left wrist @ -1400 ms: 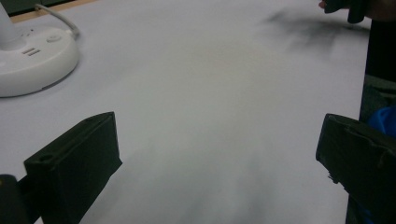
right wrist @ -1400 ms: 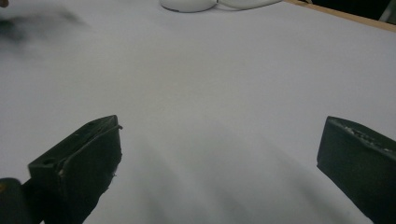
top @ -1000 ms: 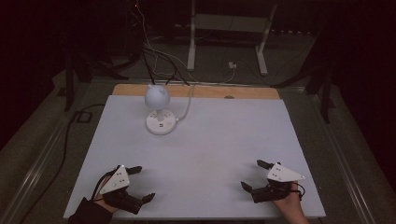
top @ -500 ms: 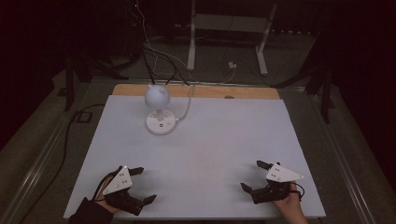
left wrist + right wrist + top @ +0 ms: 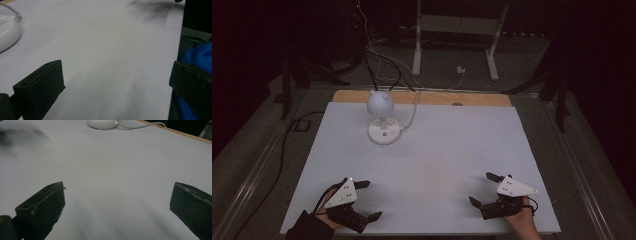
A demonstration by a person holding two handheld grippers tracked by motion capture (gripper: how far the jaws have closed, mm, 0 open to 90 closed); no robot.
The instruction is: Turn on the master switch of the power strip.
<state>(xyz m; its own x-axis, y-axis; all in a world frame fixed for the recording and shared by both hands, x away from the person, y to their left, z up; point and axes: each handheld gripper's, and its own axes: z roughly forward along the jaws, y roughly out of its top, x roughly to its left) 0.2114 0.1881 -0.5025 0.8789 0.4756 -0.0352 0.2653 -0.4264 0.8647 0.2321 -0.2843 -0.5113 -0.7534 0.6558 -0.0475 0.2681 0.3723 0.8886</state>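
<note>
Left hand-held gripper (image 5: 368,201) and right hand-held gripper (image 5: 482,189) rest released on the table (image 5: 447,150); lamp (image 5: 382,117) at 11 o'clock.

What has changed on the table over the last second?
Almost nothing. The left gripper has edged slightly toward the near edge; its jaws are open and empty, as before. The right gripper stays put, jaws open. The lamp and its cable have not moved.
</note>
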